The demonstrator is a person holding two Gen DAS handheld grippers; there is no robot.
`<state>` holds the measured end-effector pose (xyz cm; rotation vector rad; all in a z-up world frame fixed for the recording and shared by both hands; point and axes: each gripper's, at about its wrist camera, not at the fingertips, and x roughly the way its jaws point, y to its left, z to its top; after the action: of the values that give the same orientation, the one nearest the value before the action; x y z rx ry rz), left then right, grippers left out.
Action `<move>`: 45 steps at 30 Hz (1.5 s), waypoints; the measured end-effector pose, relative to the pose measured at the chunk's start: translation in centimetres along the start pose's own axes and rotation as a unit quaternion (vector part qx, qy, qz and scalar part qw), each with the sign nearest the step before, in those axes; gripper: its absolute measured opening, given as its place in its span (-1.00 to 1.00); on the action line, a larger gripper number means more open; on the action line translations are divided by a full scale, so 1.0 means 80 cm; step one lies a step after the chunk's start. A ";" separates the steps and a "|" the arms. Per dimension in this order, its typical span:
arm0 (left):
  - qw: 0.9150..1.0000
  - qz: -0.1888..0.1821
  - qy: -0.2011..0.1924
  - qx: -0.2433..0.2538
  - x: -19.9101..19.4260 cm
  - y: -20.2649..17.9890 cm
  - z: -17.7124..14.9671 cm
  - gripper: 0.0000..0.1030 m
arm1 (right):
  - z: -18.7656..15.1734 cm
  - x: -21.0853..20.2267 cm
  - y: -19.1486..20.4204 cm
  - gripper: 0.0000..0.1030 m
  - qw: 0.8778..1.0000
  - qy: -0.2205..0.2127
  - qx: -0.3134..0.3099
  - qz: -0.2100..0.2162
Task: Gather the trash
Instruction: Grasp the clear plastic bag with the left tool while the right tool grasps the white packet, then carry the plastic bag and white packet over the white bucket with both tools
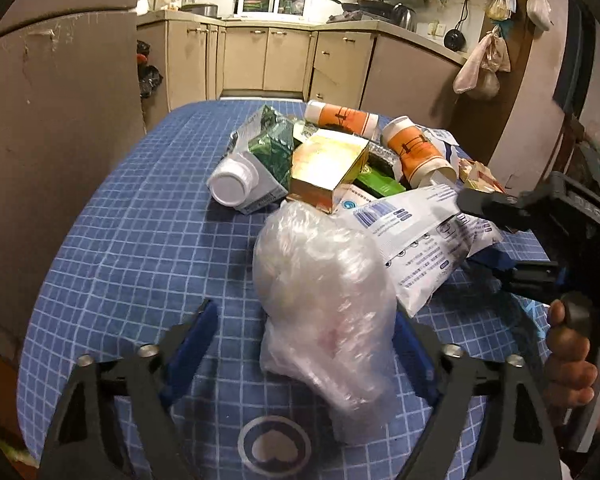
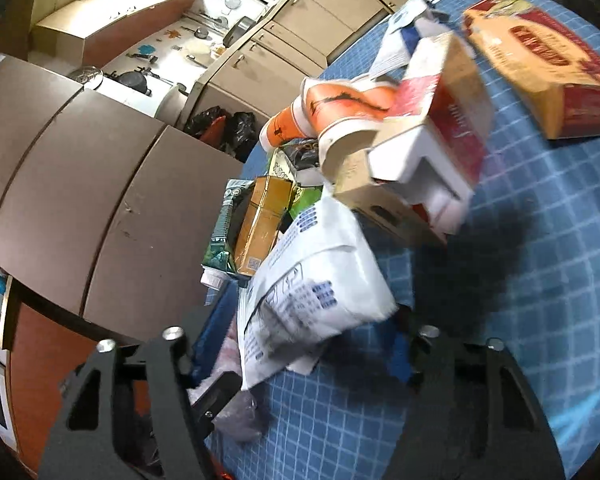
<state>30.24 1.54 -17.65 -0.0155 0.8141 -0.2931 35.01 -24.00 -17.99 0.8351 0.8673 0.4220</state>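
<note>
A heap of trash lies on a table under a blue checked cloth (image 1: 140, 248). Nearest the left gripper (image 1: 304, 344) is a crumpled clear plastic bag (image 1: 320, 300), which sits between that gripper's blue-padded fingers (image 1: 198, 340); the jaws stand apart, with a gap showing between the left pad and the bag, while the right pad is hidden behind the plastic, so no clamp on it is visible. Just beside the bag, overlapping its far edge, lies a white printed pouch (image 1: 420, 240). In the right wrist view the pouch (image 2: 320, 280) lies between the fingers of the right gripper (image 2: 300, 356), jaws partly apart; whether the pads press it cannot be told through the blur. In the left view, a hand (image 1: 572, 360) grips the right gripper's handle at the frame edge. Behind the bag are a gold box (image 1: 328, 168), a green carton with a white cap (image 1: 256, 164), and two orange-and-white paper cups (image 1: 340, 116) lying on their sides. The right view also shows a red-and-white box (image 2: 432, 152) leaning on the heap and a red-and-tan box (image 2: 540, 60) lying apart on the cloth. Kitchen cabinets (image 1: 260, 60) stand beyond the table.
</note>
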 end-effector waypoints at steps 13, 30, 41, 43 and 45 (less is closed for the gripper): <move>0.999 -0.016 -0.008 -0.047 -0.012 0.022 -0.015 -0.28 | -0.009 -0.009 -0.001 -0.52 1.000 -0.005 -0.013 0.015; 0.999 0.027 -0.037 -0.019 -0.083 -0.006 -0.020 -0.35 | -0.062 -0.096 0.081 -0.61 0.976 -0.079 -0.189 -0.072; 0.997 0.032 -0.041 0.053 -0.095 -0.097 -0.012 -0.36 | -0.080 -0.190 0.059 -0.61 0.951 -0.149 -0.218 -0.159; 0.997 0.025 -0.038 0.067 -0.092 -0.121 -0.009 -0.36 | -0.082 -0.211 0.056 -0.61 0.945 -0.166 -0.221 -0.172; 0.996 0.021 -0.038 0.084 -0.088 -0.146 -0.007 -0.36 | -0.083 -0.236 0.052 -0.61 0.940 -0.183 -0.223 -0.185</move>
<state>22.38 -7.73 -11.54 0.1470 0.7123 -0.3180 18.41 -30.28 -7.81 0.3011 0.5326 0.1125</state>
